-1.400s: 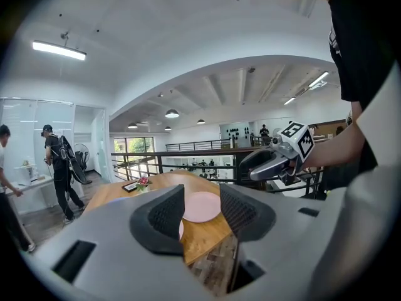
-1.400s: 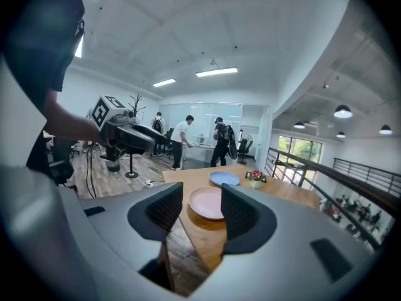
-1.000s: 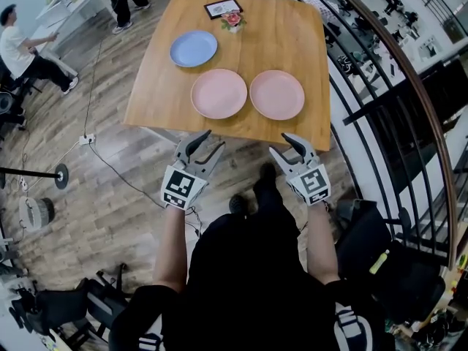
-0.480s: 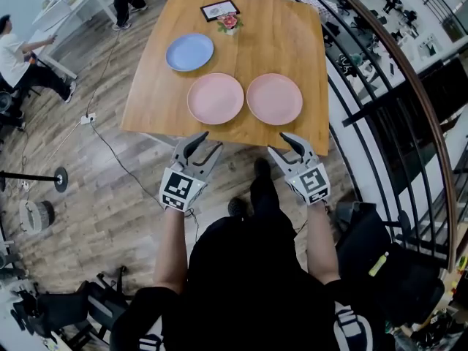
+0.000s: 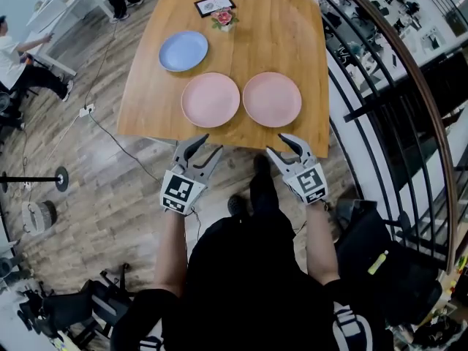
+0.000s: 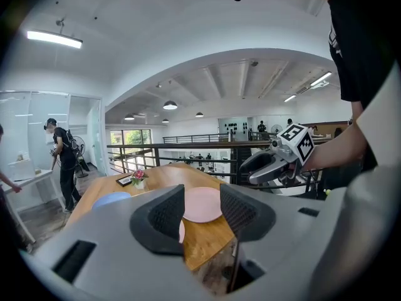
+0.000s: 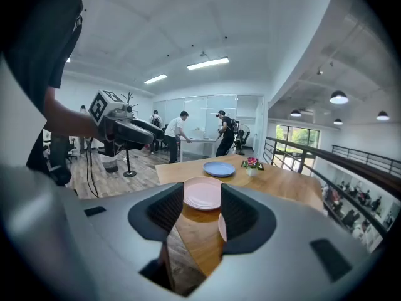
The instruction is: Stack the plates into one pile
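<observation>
Jaws spread, nothing between | left gripper (image 5: 213, 142) | right gripper (image 5: 276, 144) | short of table (image 5: 281, 28)

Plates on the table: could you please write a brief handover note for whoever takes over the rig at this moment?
Left gripper: jaws apart, empty, held short of the table's near edge.
Right gripper: jaws apart, empty, also short of the edge.
Things: blue plate lies farther back on the left; left pink plate and right pink plate lie side by side near the front edge.
Done: nothing stacked yet.
Left: gather all three plates into one pile.
</observation>
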